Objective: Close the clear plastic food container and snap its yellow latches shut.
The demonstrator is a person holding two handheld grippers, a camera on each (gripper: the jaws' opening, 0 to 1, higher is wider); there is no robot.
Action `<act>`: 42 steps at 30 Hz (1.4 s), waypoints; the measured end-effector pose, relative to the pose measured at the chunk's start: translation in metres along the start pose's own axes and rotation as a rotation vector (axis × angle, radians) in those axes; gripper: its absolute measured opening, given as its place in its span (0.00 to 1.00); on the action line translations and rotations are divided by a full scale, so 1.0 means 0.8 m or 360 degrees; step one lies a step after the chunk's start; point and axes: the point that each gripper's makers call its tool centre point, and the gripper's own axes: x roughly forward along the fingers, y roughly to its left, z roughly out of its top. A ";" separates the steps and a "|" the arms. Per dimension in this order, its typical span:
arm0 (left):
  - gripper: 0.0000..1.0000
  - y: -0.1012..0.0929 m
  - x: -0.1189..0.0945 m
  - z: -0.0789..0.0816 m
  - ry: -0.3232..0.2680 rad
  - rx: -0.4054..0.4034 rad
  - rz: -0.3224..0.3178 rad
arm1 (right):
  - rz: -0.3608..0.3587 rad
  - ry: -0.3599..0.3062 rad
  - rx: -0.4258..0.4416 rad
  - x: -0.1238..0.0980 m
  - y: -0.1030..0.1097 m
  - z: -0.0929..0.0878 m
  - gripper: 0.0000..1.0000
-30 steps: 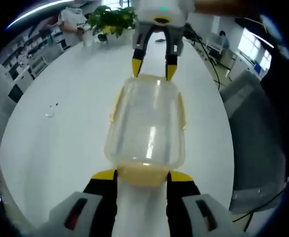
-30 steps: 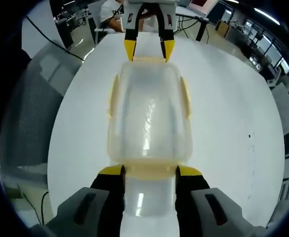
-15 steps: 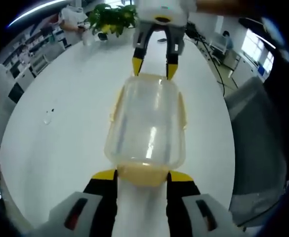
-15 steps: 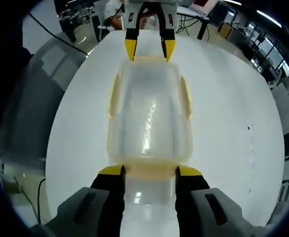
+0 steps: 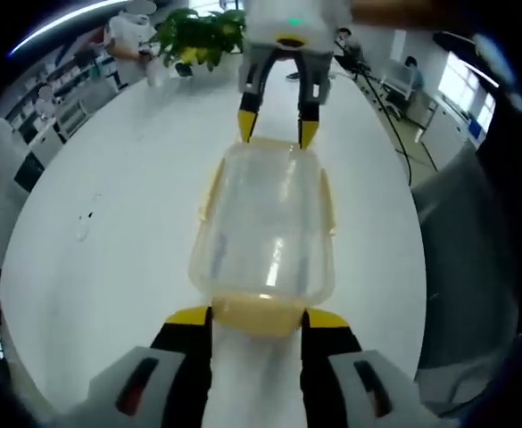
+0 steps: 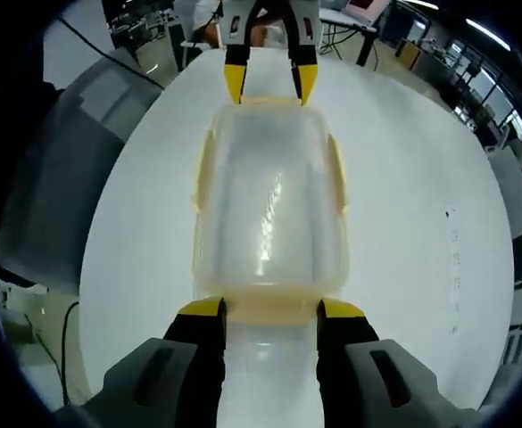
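A clear plastic food container (image 5: 265,223) with its lid on lies lengthwise between my two grippers above the white table (image 5: 127,205). My left gripper (image 5: 259,316) is shut on the near yellow end latch (image 5: 259,312), one jaw at each side of it. At the far end my right gripper (image 5: 278,134) grips the opposite end. In the right gripper view the same container (image 6: 269,205) runs from my right gripper (image 6: 269,310), shut on its yellow end latch (image 6: 269,308), up to the left gripper (image 6: 268,87). Yellow side latches (image 6: 335,174) lie against the long walls.
The white table (image 6: 421,223) is round and wide. A grey chair (image 5: 466,241) stands by its edge, the same chair (image 6: 64,169) in the right gripper view. A potted plant (image 5: 198,34) and a person (image 5: 131,36) are at the far side.
The background has slid a little in both views while the container keeps its place between the jaws. Both grips are unchanged.
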 end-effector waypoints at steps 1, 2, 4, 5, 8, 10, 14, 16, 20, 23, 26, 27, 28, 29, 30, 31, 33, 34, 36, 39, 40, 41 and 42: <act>0.33 0.000 0.001 0.003 -0.0004 0.0000 0.0000 | -0.0001 0.0008 -0.0002 -0.002 -0.002 -0.005 0.37; 0.33 0.000 0.003 0.005 -0.0006 0.0000 0.0001 | -0.0004 0.0010 -0.0002 -0.003 -0.003 -0.007 0.37; 0.33 0.002 0.005 0.009 -0.0011 0.0001 0.0004 | -0.0011 0.0008 0.0003 -0.005 -0.004 -0.012 0.37; 0.33 0.002 0.007 0.012 -0.0017 0.0000 0.0001 | -0.0014 0.0009 0.0004 -0.006 -0.004 -0.015 0.37; 0.33 0.001 0.010 0.018 -0.0018 0.0007 -0.0003 | -0.0019 0.0003 0.0005 -0.011 -0.002 -0.020 0.37; 0.33 0.000 0.012 0.021 -0.0022 0.0003 -0.0010 | -0.0021 0.0012 -0.0012 -0.012 0.000 -0.024 0.37; 0.33 -0.004 0.017 0.026 -0.0022 0.0001 -0.0013 | -0.0025 0.0012 -0.0029 -0.015 0.002 -0.031 0.37; 0.33 -0.005 0.020 0.028 -0.0021 -0.0010 -0.0025 | -0.0022 0.0008 -0.0027 -0.015 0.002 -0.034 0.37; 0.33 -0.005 0.024 0.034 -0.0021 0.0000 -0.0020 | -0.0027 0.0016 -0.0026 -0.017 0.001 -0.040 0.36; 0.33 -0.005 0.025 0.038 -0.0025 0.0006 -0.0011 | -0.0027 0.0009 -0.0019 -0.020 0.000 -0.044 0.36; 0.33 -0.007 0.029 0.044 -0.0042 -0.0005 -0.0014 | -0.0026 0.0019 -0.0019 -0.022 0.001 -0.050 0.36; 0.33 -0.007 0.032 0.045 -0.0043 0.0000 -0.0013 | -0.0026 0.0024 -0.0018 -0.024 0.003 -0.051 0.36; 0.33 -0.007 0.032 0.047 -0.0044 0.0003 -0.0013 | -0.0027 0.0027 -0.0017 -0.024 0.002 -0.053 0.36; 0.33 -0.008 0.032 0.049 -0.0047 0.0005 -0.0016 | -0.0029 0.0029 -0.0016 -0.025 0.002 -0.056 0.36; 0.33 -0.008 0.031 0.051 -0.0052 0.0006 -0.0019 | -0.0028 0.0030 -0.0010 -0.027 0.002 -0.057 0.36; 0.33 -0.008 0.030 0.054 -0.0058 0.0006 -0.0025 | -0.0027 0.0027 -0.0006 -0.029 0.002 -0.058 0.36; 0.33 -0.008 0.028 0.057 -0.0065 0.0005 -0.0035 | -0.0025 0.0011 0.0005 -0.033 0.002 -0.059 0.36; 0.33 -0.008 0.028 0.058 -0.0070 0.0007 -0.0037 | -0.0025 0.0006 0.0009 -0.036 0.002 -0.060 0.36; 0.33 -0.008 0.029 0.063 -0.0080 0.0004 -0.0043 | -0.0031 0.0005 0.0012 -0.037 0.001 -0.064 0.36; 0.33 -0.007 0.035 0.068 -0.0083 0.0005 -0.0046 | -0.0031 0.0019 0.0015 -0.037 0.001 -0.070 0.36; 0.33 -0.008 0.038 0.071 -0.0085 0.0002 -0.0048 | -0.0029 0.0034 0.0011 -0.037 0.001 -0.074 0.36; 0.33 -0.009 0.040 0.072 -0.0086 0.0003 -0.0048 | -0.0028 0.0042 0.0010 -0.037 0.001 -0.076 0.36; 0.33 -0.010 0.042 0.073 -0.0087 0.0004 -0.0047 | -0.0026 0.0050 0.0009 -0.037 0.001 -0.078 0.36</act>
